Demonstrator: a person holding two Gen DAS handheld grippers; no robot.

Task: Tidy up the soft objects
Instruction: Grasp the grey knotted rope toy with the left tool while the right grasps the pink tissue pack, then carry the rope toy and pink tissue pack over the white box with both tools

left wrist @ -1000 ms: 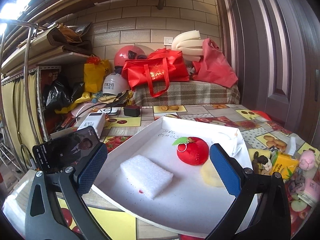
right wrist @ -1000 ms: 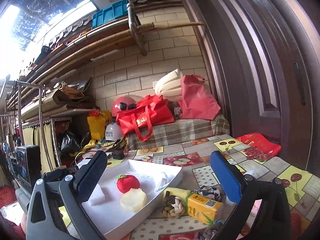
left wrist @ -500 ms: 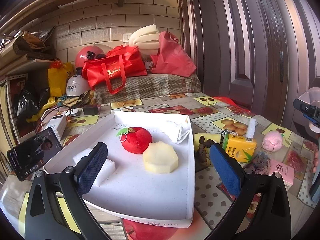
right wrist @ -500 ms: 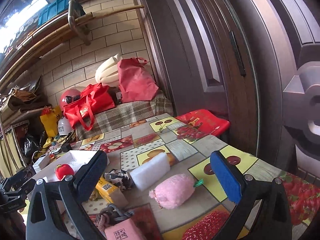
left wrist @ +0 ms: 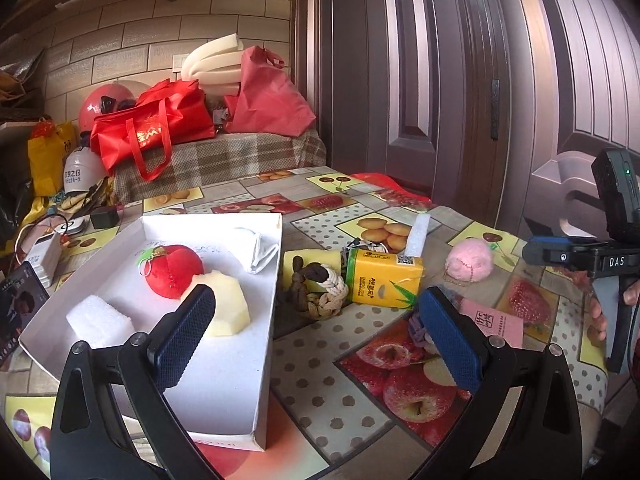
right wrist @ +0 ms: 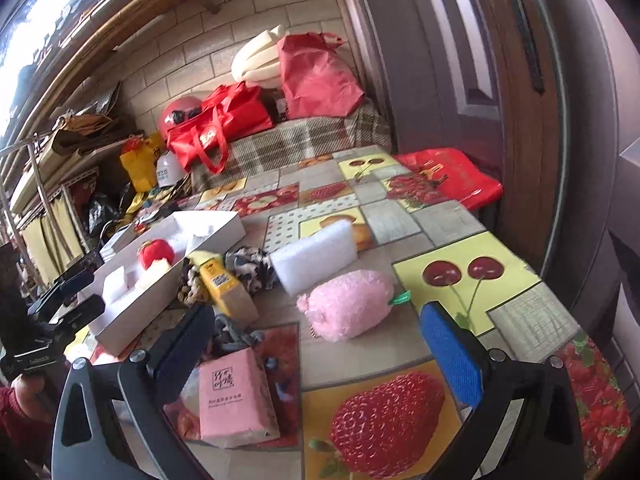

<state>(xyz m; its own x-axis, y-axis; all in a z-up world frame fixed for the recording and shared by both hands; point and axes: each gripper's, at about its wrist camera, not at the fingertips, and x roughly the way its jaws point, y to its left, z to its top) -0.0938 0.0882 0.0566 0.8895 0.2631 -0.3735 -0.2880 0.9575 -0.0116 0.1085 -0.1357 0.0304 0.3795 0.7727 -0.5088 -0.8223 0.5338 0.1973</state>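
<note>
your left gripper (left wrist: 316, 332) is wide apart, holding nothing, hovering over the right edge of the white tray (left wrist: 224, 396). your right gripper (right wrist: 320, 340) is also wide apart and empty, above the table (right wrist: 472, 216) near the pink tissue pack (right wrist: 234, 396).

in the tray: red plush apple (left wrist: 173, 271), pale yellow sponge (left wrist: 226, 304) touching its front, white foam block (left wrist: 100, 320) at the near left, crumpled white cloth (left wrist: 258, 250) in the far right corner.

outside the tray, on the fruit-print tablecloth: brown and cream rope knot (left wrist: 320, 290) just beside the tray's right wall, yellow sponge (left wrist: 314, 258) behind it, yellow tissue pack (left wrist: 382, 282) to its right. the pink plush toy (right wrist: 346, 310) lies on its side in the middle of the table, between your right gripper's fingers in the right wrist view, not touched. a white foam slab (right wrist: 314, 256) sits just behind it, tilted on edge. a grey rope piece (right wrist: 232, 336) lies between the pink pack and the yellow pack, partly hidden by the left finger (right wrist: 182, 354). a dark patterned cloth bundle (right wrist: 252, 266) sits left of the foam slab.

a phone (left wrist: 22, 306) leans at the tray's left.
</note>
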